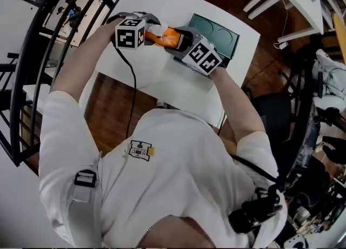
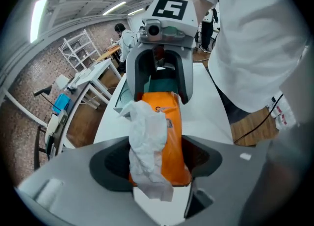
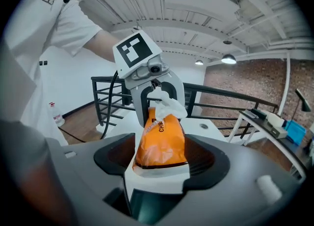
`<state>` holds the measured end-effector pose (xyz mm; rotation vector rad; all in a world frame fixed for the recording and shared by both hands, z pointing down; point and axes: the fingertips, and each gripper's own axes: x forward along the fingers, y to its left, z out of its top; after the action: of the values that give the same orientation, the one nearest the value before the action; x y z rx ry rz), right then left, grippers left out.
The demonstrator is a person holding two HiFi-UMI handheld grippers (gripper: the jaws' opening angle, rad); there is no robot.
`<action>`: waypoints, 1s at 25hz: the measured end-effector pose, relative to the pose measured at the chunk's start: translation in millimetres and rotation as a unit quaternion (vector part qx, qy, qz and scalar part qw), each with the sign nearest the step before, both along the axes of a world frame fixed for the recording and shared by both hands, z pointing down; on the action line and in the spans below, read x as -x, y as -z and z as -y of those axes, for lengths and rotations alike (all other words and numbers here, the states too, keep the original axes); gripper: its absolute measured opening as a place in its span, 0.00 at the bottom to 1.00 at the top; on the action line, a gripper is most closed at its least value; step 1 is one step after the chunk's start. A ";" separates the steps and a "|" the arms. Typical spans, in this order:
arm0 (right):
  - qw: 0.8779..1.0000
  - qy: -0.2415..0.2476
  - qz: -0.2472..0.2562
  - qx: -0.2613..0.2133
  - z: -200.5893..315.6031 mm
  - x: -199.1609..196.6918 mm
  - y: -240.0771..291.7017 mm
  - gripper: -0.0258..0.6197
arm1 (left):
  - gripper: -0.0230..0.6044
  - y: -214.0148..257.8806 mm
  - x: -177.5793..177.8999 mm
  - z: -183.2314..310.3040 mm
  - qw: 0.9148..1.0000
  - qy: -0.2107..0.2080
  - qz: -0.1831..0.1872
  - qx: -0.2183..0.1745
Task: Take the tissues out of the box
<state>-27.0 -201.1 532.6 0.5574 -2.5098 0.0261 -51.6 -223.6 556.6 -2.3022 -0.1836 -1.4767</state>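
An orange tissue pack [image 1: 168, 38] hangs in the air between my two grippers, above the white table [image 1: 162, 83]. My right gripper [image 3: 159, 158] is shut on one end of the pack [image 3: 161, 139]. A crumpled white tissue [image 2: 147, 144] sticks out of the pack's top opening and trails over its other end. My left gripper [image 2: 157, 171] is closed round that end: the tissue is pressed between one jaw and the pack [image 2: 174, 131]. In the right gripper view the tissue [image 3: 168, 103] shows between the left gripper's fingers [image 3: 142, 103].
A teal tray [image 1: 223, 30] with two round hollows lies on the table behind the right gripper [image 1: 183, 41]. A black cable [image 1: 130, 80] runs from the left gripper [image 1: 150, 32] down past the table's edge. A black railing [image 1: 48, 53] stands at the left.
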 end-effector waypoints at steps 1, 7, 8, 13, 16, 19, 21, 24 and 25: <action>1.000 0.004 -0.007 0.011 2.6 10.5 -10.0 0.51 | 0.52 -9.2 10.8 2.3 1.000 0.001 0.006 0.006; 0.995 0.007 -0.064 0.080 9.8 43.4 -67.0 0.51 | 0.52 -68.2 39.4 7.1 0.998 -0.006 0.007 0.054; 0.993 0.005 -0.073 0.088 10.5 44.4 -75.6 0.51 | 0.52 -77.4 39.9 8.2 0.998 -0.011 0.006 0.058; 0.988 -0.004 -0.096 0.119 2.6 44.0 -110.5 0.51 | 0.56 -119.3 37.7 7.7 0.996 -0.017 -0.009 0.084; 0.989 -0.016 -0.091 0.119 5.7 40.0 -114.9 0.51 | 0.58 -120.8 33.3 10.0 0.995 -0.022 -0.023 0.094; 0.989 -0.020 -0.091 0.117 3.0 34.8 -117.4 0.51 | 0.62 -119.9 29.8 5.0 0.995 -0.028 -0.024 0.096; 0.989 -0.024 -0.087 0.115 3.6 32.7 -112.0 0.51 | 0.65 -117.2 31.7 4.6 0.995 -0.033 -0.021 0.094; 0.991 -0.035 -0.069 0.106 7.5 28.6 -93.2 0.51 | 0.68 -107.4 42.2 7.8 0.996 -0.039 -0.016 0.084; 0.993 -0.039 -0.059 0.099 7.5 25.8 -85.3 0.51 | 0.68 -100.8 44.9 9.2 0.996 -0.033 -0.024 0.079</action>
<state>-52.7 -208.6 617.9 0.5574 -2.3360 0.2610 -96.4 -232.8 657.3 -2.4277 -0.3723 -1.4194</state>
